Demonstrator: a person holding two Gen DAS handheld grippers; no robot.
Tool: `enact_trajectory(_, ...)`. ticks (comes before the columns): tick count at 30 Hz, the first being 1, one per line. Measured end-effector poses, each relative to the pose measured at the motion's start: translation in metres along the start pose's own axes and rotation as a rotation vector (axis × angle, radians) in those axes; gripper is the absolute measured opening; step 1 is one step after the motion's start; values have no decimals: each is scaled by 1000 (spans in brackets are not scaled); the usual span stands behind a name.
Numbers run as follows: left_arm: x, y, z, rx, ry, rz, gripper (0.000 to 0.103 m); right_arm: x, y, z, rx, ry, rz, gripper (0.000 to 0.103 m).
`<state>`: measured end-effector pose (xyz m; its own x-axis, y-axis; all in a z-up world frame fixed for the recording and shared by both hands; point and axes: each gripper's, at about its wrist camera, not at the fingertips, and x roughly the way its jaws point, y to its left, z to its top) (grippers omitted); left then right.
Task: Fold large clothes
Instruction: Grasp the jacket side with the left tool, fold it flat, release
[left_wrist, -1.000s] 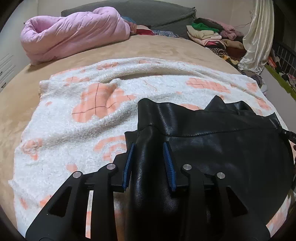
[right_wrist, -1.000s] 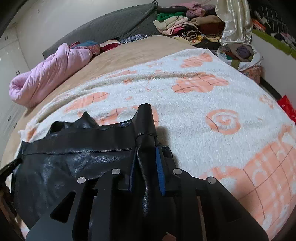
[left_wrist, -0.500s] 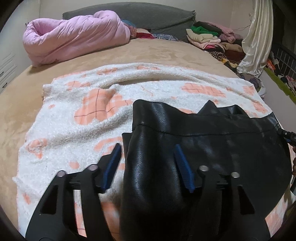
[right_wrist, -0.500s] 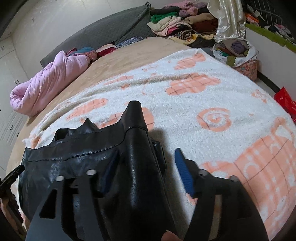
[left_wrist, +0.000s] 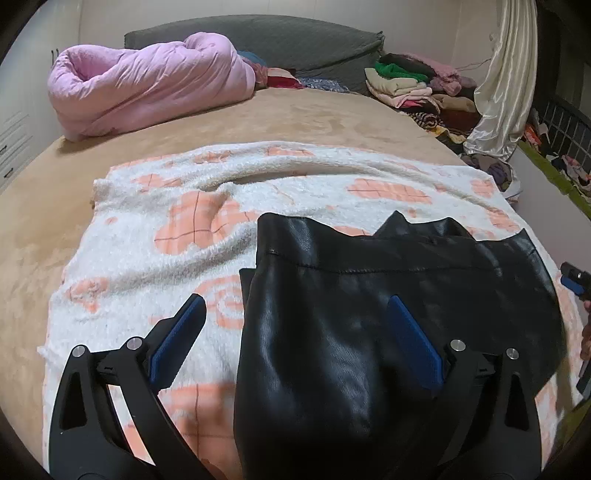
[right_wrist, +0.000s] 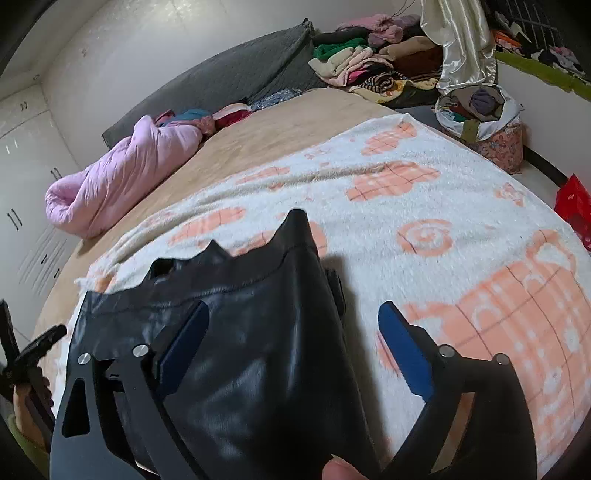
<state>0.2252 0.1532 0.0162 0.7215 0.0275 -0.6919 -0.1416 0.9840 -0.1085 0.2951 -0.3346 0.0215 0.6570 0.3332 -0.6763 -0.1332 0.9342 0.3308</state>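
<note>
Both grippers, left (left_wrist: 293, 343) and right (right_wrist: 291, 350), just spread wide, off the black leather jacket (left_wrist: 369, 314) lying near on the fleece blanket (left_wrist: 147, 258); slick folded sleeves could slide open.

Soft, even indoor light is seen; dull sheen is shown on the black leather garment (left_wrist: 369, 314). Edges are bent and vignetted; slight blur is noted.

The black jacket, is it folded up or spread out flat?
Partly folded. The black jacket has both sleeves laid over its body on the blanket; the wide-open left gripper and right gripper just released them.
</note>
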Motion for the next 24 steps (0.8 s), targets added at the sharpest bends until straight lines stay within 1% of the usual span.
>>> enact_trajectory(2, -5, 1, -3, -5, 4, -7, 92, -2, 1, -6, -15, 23, 1, 94)
enact_trajectory(5, -10, 5, -12, -15, 20, -9, 93, -7, 2, -16, -46, 37, -20, 94)
enact_trajectory(11, -14, 21, -35, -59, 81, -6, 93, -9, -7, -40, -30, 111, -19, 94)
enact_trajectory(12, -14, 24, -38, -74, 91, -15, 93, -9, -8, -43, -28, 119, -15, 94)
enact_trajectory(14, -13, 33, -47, -135, 115, -59, 93, -9, -11, -52, -17, 145, -25, 94)
enact_trajectory(16, -8, 37, -56, -177, 143, -96, 93, -10, -14, -62, -1, 167, -18, 93)
enact_trajectory(17, -6, 37, -60, -185, 154, -99, 93, -9, -16, -66, 13, 174, -12, 90)
enact_trajectory(18, -3, 36, -63, -192, 167, -110, 93, -8, -20, -70, 41, 185, 13, 86)
enact_trajectory(19, 0, 36, -67, -204, 183, -135, 93, -7, -23, -73, 68, 193, 40, 83)
enact_trajectory(20, 2, 37, -70, -223, 192, -156, 90, -4, -28, -76, 107, 203, 80, 77)
enact_trajectory(21, 5, 37, -73, -240, 199, -177, 76, -3, -31, -77, 124, 206, 93, 73)
enact_trajectory(22, 7, 37, -76, -263, 209, -214, 66, -2, -33, -78, 136, 203, 105, 68)
enact_trajectory(23, 8, 35, -79, -278, 217, -223, 59, -3, -36, -78, 149, 201, 129, 53)
enact_trajectory(24, 7, 32, -81, -266, 214, -212, 53, -5, -36, -78, 160, 197, 143, 38)
